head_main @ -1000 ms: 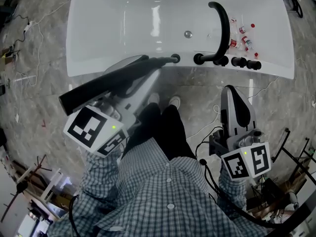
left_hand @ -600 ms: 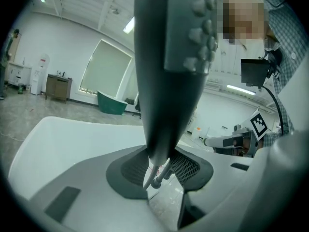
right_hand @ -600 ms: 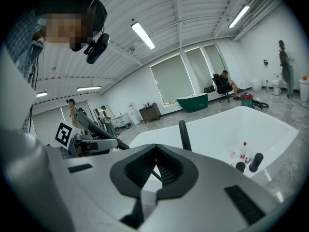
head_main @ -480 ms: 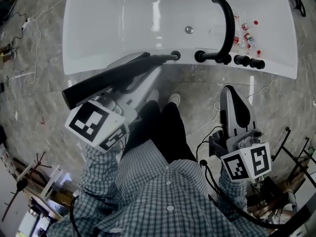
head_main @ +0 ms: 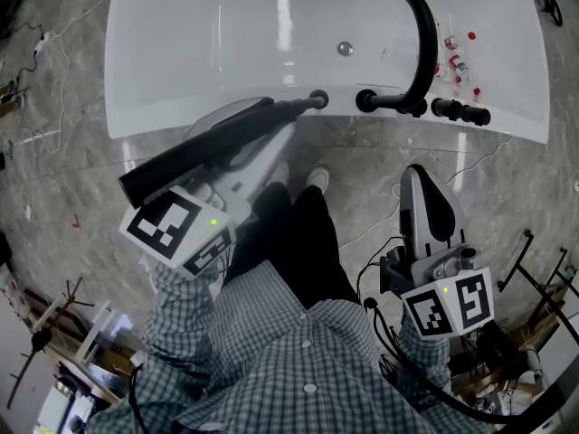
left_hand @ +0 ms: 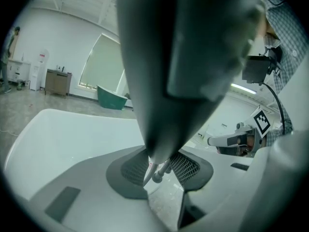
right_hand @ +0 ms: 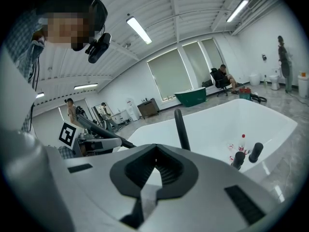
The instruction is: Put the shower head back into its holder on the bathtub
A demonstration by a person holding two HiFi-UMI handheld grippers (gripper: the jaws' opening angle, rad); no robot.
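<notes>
Although the black shower head (head_main: 163,168) is already lined up with its holder (head_main: 319,99) on the near rim of the white bathtub (head_main: 181,52), the job looks only partly done. The narrow end of the wand sits right at the mouth of the round black holder, and the head view does not show whether it has gone in at all. The wand lies at a slant, its broad end out over the marble floor (head_main: 72,152). By my reading it has yet to be slid down into the socket and then let go. The left gripper (head_main: 271,123) has it clamped partway along the handle. Its jaws stand wide, one on each side of the thick dark body, which fills the space between the ribbed pads (left_hand: 133,168) in the left gripper view. The right gripper (head_main: 423,181) hangs apart over the floor, well short of the tub rim on the side of the arched black spout (head_main: 418,43), its jaws drawn together with nothing between them.
</notes>
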